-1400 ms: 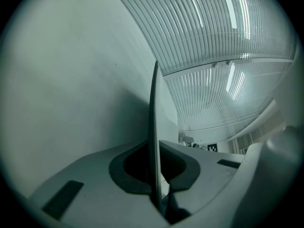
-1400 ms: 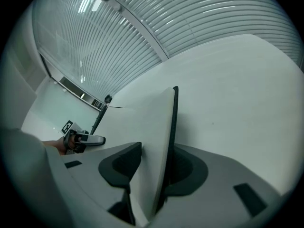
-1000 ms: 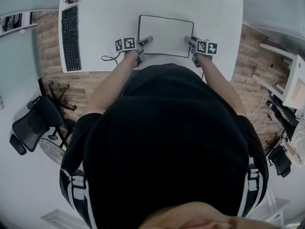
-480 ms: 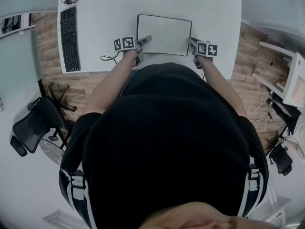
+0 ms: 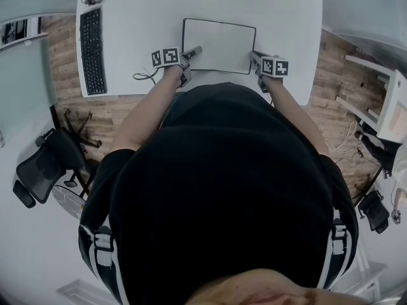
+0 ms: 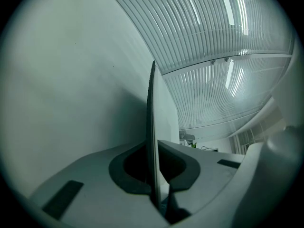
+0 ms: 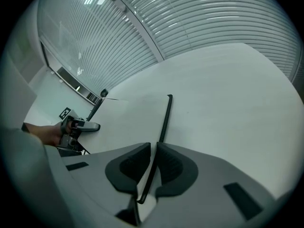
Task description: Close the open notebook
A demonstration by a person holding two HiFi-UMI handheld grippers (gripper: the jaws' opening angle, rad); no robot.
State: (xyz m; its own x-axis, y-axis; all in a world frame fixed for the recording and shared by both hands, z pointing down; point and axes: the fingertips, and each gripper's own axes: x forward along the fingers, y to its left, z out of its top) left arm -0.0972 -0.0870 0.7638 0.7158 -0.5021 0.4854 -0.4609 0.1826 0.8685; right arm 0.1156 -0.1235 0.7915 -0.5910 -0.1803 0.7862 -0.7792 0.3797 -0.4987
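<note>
Notebook [image 5: 219, 45] looks light and thin-covered: left gripper [image 5: 198, 51] jaws pinch its 8 o'clock edge, right gripper [image 5: 253, 54] jaws have just been closing onto the 4 o'clock cover edge, a good hold.

The white-paged notebook [image 5: 219, 45] is lying open and flat. The left gripper [image 5: 193, 53] is pinching its left edge. The right gripper [image 5: 254, 57] has just been closing its jaws on the right edge.

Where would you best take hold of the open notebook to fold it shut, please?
At the thin outer edge of one cover, coming in low over the table from that side, since the notebook lies flat and open. The right gripper, whose jaws have just been closing, pinches the right edge; the left gripper clamps the left edge.
</note>
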